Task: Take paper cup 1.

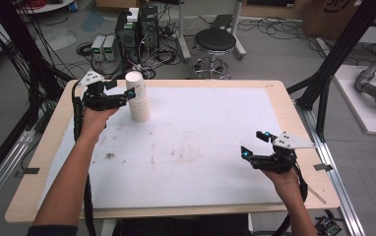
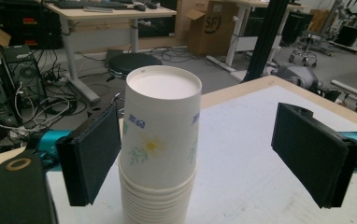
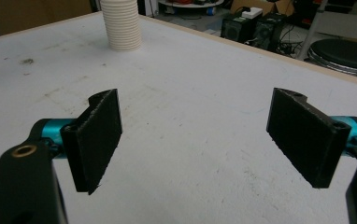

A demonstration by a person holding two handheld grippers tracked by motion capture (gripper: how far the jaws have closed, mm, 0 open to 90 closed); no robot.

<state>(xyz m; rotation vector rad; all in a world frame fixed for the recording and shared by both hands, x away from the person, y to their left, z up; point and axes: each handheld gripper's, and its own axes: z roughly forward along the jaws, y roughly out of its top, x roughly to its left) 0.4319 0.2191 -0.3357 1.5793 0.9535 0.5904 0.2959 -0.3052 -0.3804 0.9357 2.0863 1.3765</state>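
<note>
A stack of white paper cups stands upside down at the back left of the white mat. Its top cup has a flower print and its base faces up. My left gripper is open around that top cup. In the left gripper view, one jaw sits close against the cup's side and the other stands well clear of it. My right gripper is open and holds nothing, low over the mat near the front right. The right gripper view has the stack far off.
The mat covers a wooden table with bare edges all round. Behind the table are a black stool, computer towers and loose cables on the floor. A black frame post and a grey robot arm stand to the right.
</note>
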